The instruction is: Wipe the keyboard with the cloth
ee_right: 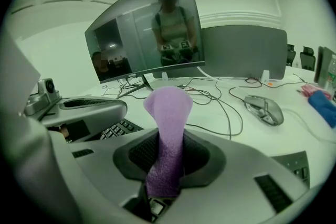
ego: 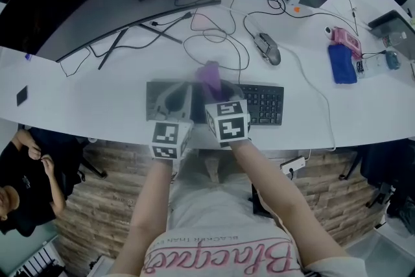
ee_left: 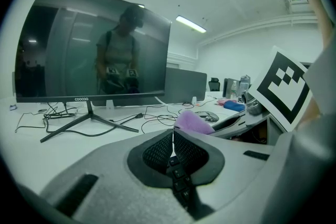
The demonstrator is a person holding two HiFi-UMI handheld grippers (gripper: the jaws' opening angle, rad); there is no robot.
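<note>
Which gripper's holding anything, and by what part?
Right gripper pinches the purple cloth near its middle, one end sticking out past the fingers. Left gripper is shut, empty.

The monitor (ee_left: 92, 50) carries the brand mark "coocaa" in small white letters on its lower bezel. The person's shirt (ego: 220, 255) bears large script, seen upside down, reading approximately "Blacque". The smaller line beside it is illegible.

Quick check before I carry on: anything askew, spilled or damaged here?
Nothing is spilled or damaged, and the keyboard looks straight. Two small oddities: loose cables loop across the desk behind it, and the purple cloth is pinched into a narrow bunch in the right gripper rather than spread flat.
</note>
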